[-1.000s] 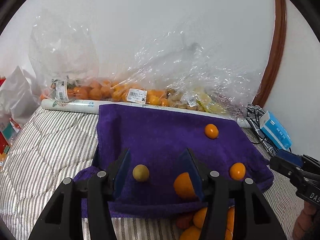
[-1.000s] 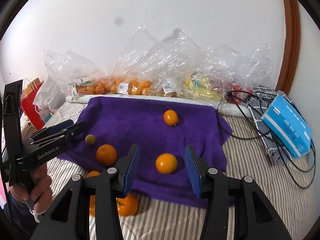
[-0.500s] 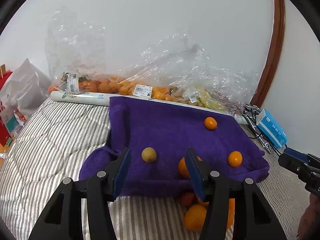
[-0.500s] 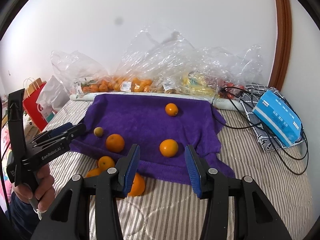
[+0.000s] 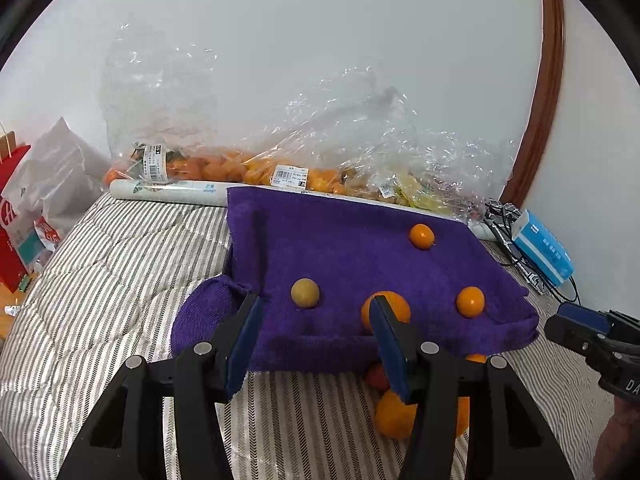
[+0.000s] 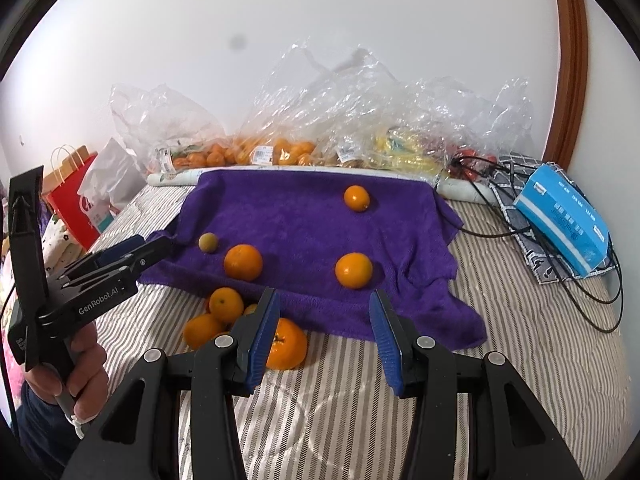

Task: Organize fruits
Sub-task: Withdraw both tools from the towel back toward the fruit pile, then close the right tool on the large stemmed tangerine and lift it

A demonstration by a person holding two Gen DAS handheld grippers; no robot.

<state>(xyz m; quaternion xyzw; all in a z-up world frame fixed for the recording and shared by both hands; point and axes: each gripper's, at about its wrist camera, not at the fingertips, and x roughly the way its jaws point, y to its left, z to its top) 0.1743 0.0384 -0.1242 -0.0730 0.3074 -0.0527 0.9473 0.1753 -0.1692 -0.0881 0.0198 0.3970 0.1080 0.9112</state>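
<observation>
Left gripper [image 5: 316, 340] and right gripper [image 6: 324, 332] hover over striped bedding [image 6: 400, 420], jaws parted, grasping nothing. Purple towel [image 6: 300, 216] carries three oranges [image 6: 354, 270] plus one small greenish fruit [image 6: 208, 242]. More oranges heaped [image 6: 224, 312] just off towel's near edge.

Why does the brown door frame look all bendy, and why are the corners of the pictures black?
Left wrist view: the fisheye lens curves the brown door frame and blacks out the corners; the near tongs look huge. Right wrist view: same bending of the frame, soft even light, shiny glare on the plastic bags, a dark smudge on the wall.
</observation>
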